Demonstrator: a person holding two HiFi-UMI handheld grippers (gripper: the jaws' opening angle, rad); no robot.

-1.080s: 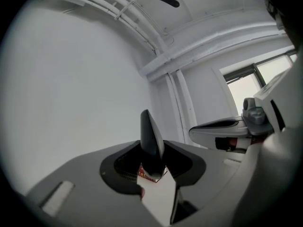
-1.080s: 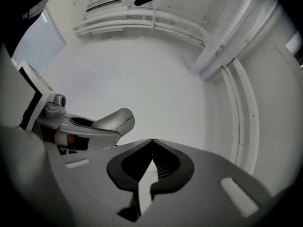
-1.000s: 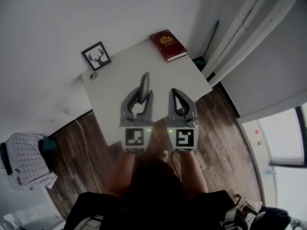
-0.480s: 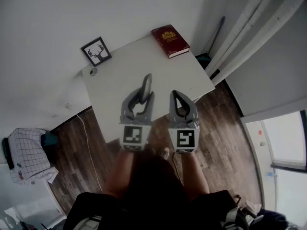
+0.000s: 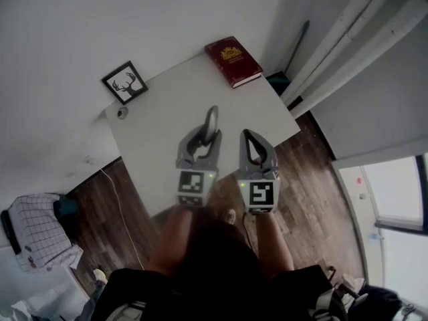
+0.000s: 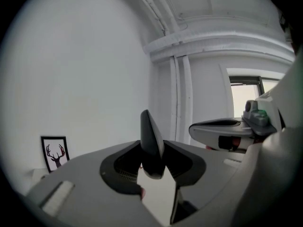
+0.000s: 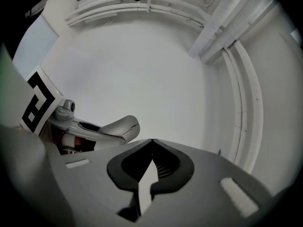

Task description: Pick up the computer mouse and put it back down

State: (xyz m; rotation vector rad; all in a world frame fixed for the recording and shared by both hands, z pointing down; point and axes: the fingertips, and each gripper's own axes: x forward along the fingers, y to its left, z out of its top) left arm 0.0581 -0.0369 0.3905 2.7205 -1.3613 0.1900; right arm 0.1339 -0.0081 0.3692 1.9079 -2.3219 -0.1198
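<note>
A grey computer mouse (image 5: 210, 122) stands on edge in the air above the white table (image 5: 160, 112), and my left gripper (image 5: 208, 136) is shut on it. In the left gripper view the mouse (image 6: 151, 142) sits upright between the two dark pads, its narrow end pointing up. My right gripper (image 5: 248, 133) hangs just to the right, over the table's front edge, shut with nothing in it. Its tips (image 7: 151, 141) meet in the right gripper view, where the mouse (image 7: 122, 127) shows to the left.
A red book (image 5: 232, 60) lies at the table's far right corner. A framed deer picture (image 5: 125, 82) leans at the far left with a small round object (image 5: 122, 112) beside it. Wooden floor, a cable and a checked cloth (image 5: 40, 233) lie around the table.
Both grippers have come down a little toward the table, side by side. The mouse has stayed in the left jaws and the right jaws have stayed closed.
</note>
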